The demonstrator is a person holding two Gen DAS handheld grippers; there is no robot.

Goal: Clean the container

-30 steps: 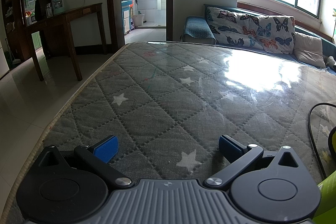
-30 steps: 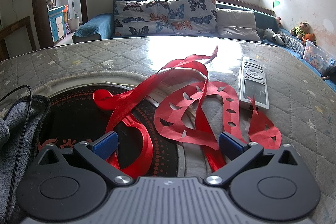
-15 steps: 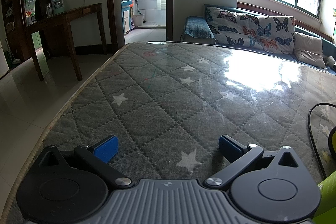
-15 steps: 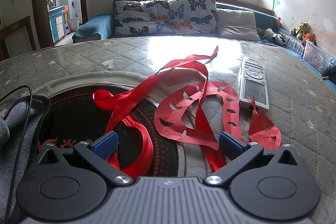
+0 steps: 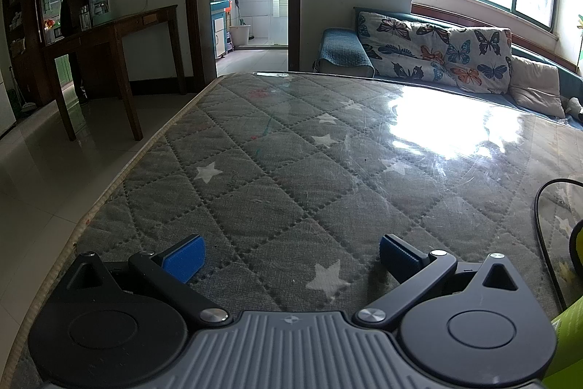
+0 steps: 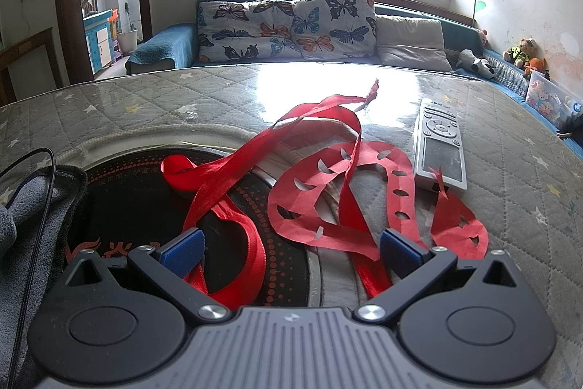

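Note:
In the right wrist view my right gripper [image 6: 291, 250] is open, low over a round black induction cooktop [image 6: 127, 206] set into the quilted table [image 6: 510, 170]. A red satin ribbon [image 6: 226, 181] loops across the cooktop and runs between the blue pads. A red paper cut-out strip [image 6: 397, 181] lies just right of the cooktop. A grey cloth [image 6: 32, 206] rests on the cooktop's left side. In the left wrist view my left gripper [image 5: 291, 254] is open over bare quilted tabletop [image 5: 291, 152], holding nothing. A yellow-green object [image 5: 572, 334] shows at the right edge.
A silver remote control [image 6: 441, 144] lies to the right of the paper strip. A black cable [image 5: 543, 236] curves along the right of the left wrist view. The table's left edge [image 5: 120, 177] drops to a tiled floor. A sofa with butterfly cushions [image 6: 288, 24] stands behind the table.

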